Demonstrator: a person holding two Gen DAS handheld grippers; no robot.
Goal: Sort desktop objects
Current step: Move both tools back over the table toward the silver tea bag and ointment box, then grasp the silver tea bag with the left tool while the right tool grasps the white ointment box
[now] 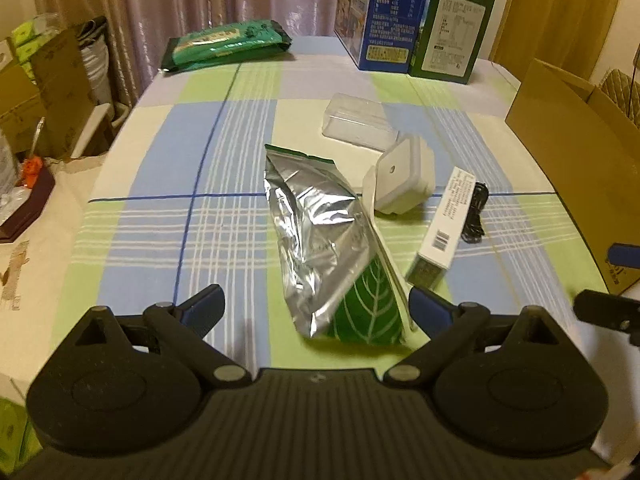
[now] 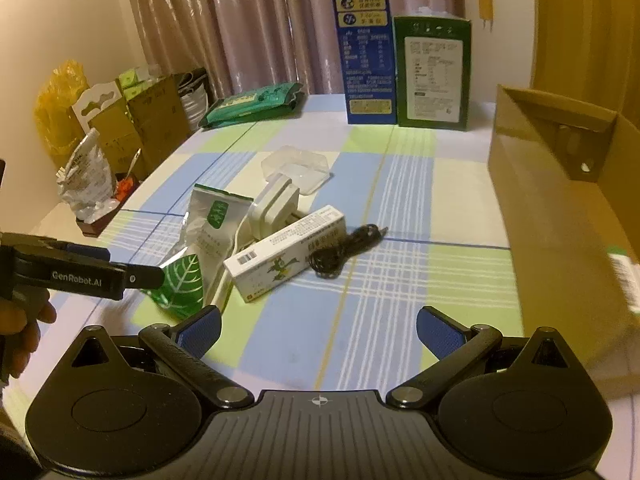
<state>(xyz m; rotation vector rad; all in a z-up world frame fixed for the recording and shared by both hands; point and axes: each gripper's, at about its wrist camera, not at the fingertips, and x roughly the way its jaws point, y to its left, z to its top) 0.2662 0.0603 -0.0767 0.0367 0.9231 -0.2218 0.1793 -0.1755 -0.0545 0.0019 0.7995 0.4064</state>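
Silver foil pouch with a green leaf print (image 1: 332, 248) is lying on the checked tablecloth (image 1: 168, 184), its near end sitting between my left gripper's (image 1: 316, 312) wide-spread fingers. Beside it are resting a white printed carton (image 1: 444, 224), a white plastic tub (image 1: 400, 180) and a coiled black cable (image 1: 476, 216). My right gripper (image 2: 318, 330) is hovering, gaping wide, holding nothing.

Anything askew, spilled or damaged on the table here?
No spill or damage shows. The foil pouch lies crumpled on its side, and the white container beside it is tipped over. The white carton lies flat, with a black cable bunched alongside.
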